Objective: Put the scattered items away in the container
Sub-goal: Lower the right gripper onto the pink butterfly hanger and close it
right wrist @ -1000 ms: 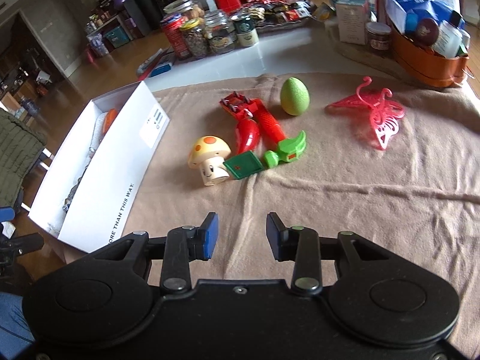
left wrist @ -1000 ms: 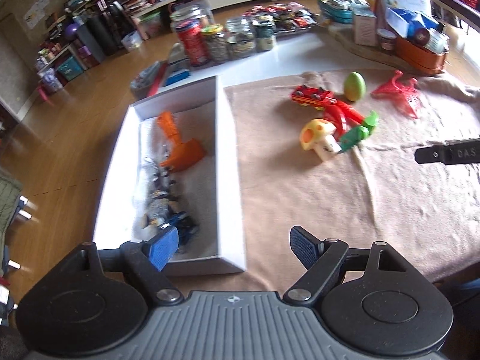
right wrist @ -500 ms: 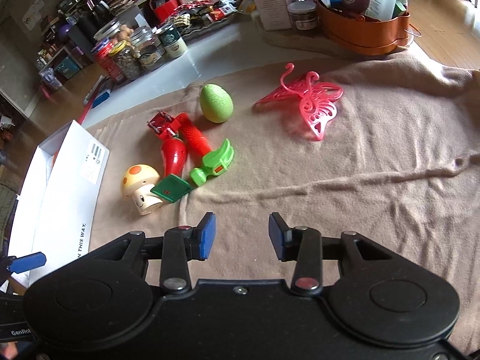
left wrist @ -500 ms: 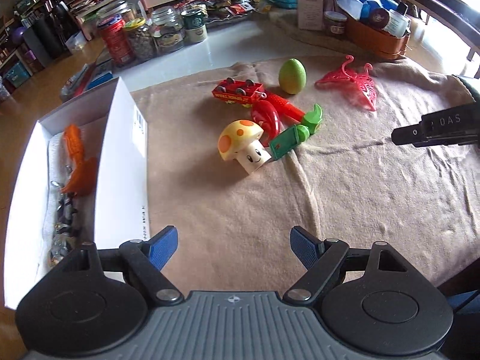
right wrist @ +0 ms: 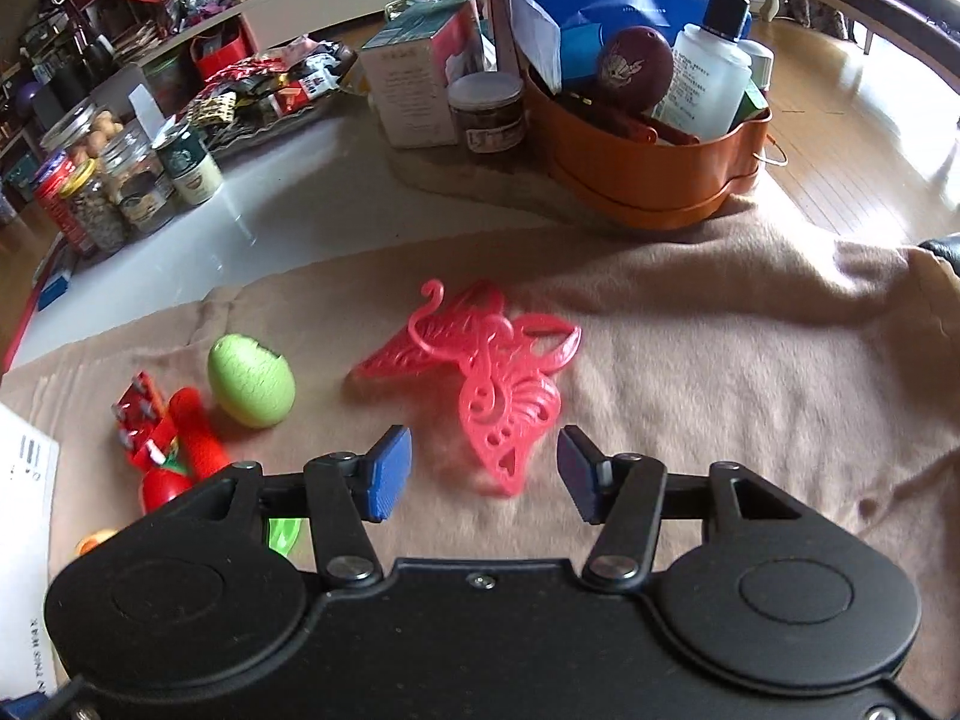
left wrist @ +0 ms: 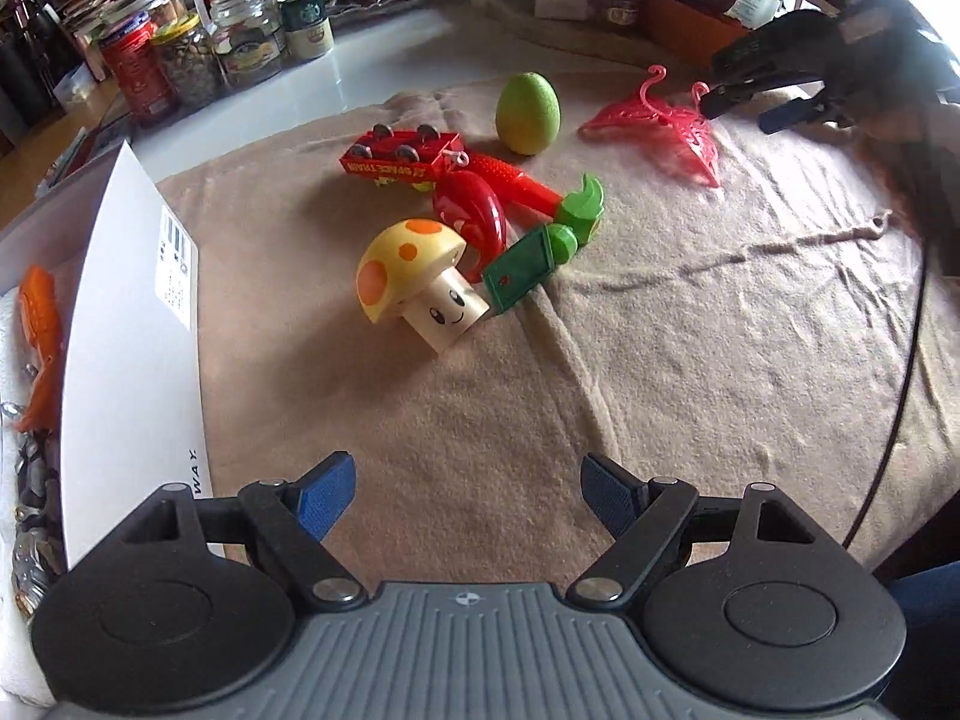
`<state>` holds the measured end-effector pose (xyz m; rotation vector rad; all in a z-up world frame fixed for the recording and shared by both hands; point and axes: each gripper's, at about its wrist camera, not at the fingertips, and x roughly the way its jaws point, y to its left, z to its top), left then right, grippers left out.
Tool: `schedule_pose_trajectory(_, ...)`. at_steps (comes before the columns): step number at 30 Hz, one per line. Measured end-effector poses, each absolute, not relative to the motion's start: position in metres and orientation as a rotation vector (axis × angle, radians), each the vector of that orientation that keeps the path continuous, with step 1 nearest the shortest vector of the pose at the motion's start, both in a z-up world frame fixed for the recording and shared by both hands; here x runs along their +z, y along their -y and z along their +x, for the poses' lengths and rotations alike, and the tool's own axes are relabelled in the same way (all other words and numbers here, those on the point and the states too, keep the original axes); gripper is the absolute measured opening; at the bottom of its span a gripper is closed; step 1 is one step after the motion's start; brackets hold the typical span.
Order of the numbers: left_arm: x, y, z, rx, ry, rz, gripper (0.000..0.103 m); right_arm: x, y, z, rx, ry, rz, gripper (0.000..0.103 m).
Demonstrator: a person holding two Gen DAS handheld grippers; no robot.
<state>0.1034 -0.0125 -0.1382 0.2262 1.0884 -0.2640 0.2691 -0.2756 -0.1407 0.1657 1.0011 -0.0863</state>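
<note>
On the beige cloth (left wrist: 690, 372) lie a yellow mushroom toy (left wrist: 414, 285), a red toy train (left wrist: 399, 159), a red and green toy hammer (left wrist: 534, 195), a green egg (left wrist: 528, 114) and a pink butterfly (right wrist: 492, 372). The white box (left wrist: 132, 330) at the left holds an orange toy (left wrist: 39, 324) and several small dark items. My left gripper (left wrist: 462, 495) hangs open over bare cloth, short of the mushroom. My right gripper (right wrist: 483, 471) is opening just above the butterfly's lower wing, pads apart from it; it also shows far right as the right gripper (left wrist: 744, 102).
Several jars (left wrist: 198, 57) stand on the white tabletop behind the cloth. An orange basket (right wrist: 648, 174) full of bottles and packets sits at the back right beside a carton (right wrist: 414, 90) and a small jar. A cable (left wrist: 900, 396) hangs at the right edge.
Both grippers swung right and down, away from the box. The left now faces the mushroom and toy pile. The right closed in on the butterfly and its jaws widened.
</note>
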Motion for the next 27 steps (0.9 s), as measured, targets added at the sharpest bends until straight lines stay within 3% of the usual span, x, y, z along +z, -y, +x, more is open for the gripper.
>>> schedule_pose_trajectory(7,-0.135,0.003,0.111,-0.255,-1.100,0.181,0.086,-0.167,0.253,0.309,-0.102,-1.016,-0.026,0.054)
schedule_pose_trajectory(13,-0.135,0.000,0.120,-0.241,-1.113,0.165,0.086,-0.170,0.237,0.321,0.123,-0.984,-0.318,0.063)
schedule_pose_trajectory(20,-0.140,0.005,0.125,-0.240,-1.132,0.172,0.086,-0.174,0.257,0.344,0.250,-1.046,-0.260,0.064)
schedule_pose_trajectory(23,-0.144,0.009,0.128,-0.240,-1.143,0.182,0.086,-0.180,0.259,0.350,0.260,-1.100,-0.258,0.073)
schedule_pose_trajectory(27,-0.148,0.018,0.129,-0.254,-1.154,0.195,0.086,-0.193,0.260,0.345,0.235,-1.154,-0.296,0.076)
